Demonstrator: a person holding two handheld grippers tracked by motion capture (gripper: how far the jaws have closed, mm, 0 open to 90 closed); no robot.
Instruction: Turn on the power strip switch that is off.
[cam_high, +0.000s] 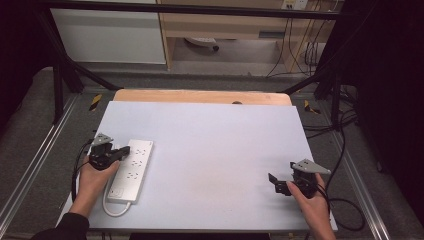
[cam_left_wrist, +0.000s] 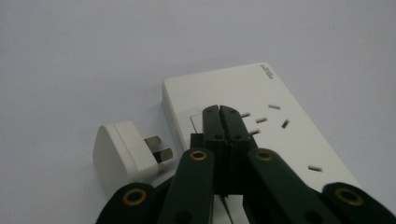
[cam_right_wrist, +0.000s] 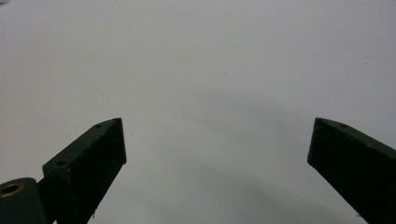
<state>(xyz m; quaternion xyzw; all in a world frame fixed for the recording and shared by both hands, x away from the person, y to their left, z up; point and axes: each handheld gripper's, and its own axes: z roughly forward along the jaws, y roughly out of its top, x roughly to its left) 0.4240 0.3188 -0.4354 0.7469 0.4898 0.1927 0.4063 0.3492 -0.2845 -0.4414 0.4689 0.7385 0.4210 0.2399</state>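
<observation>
Power strip (cam_high: 131, 169) lies flat, we note, long axis running away from us; printed mark unreadable. Left gripper (cam_left_wrist: 219, 110) jaws together over it; right gripper (cam_right_wrist: 217, 140) jaws apart.

My left gripper (cam_left_wrist: 219, 109) is matt black plastic with brass-coloured rivets. The power strip (cam_left_wrist: 261, 121) and plug (cam_left_wrist: 122, 151) under it look like smooth white plastic, faintly glossy. The counter (cam_high: 220, 145) is a matt, pale sheet over wood.
</observation>
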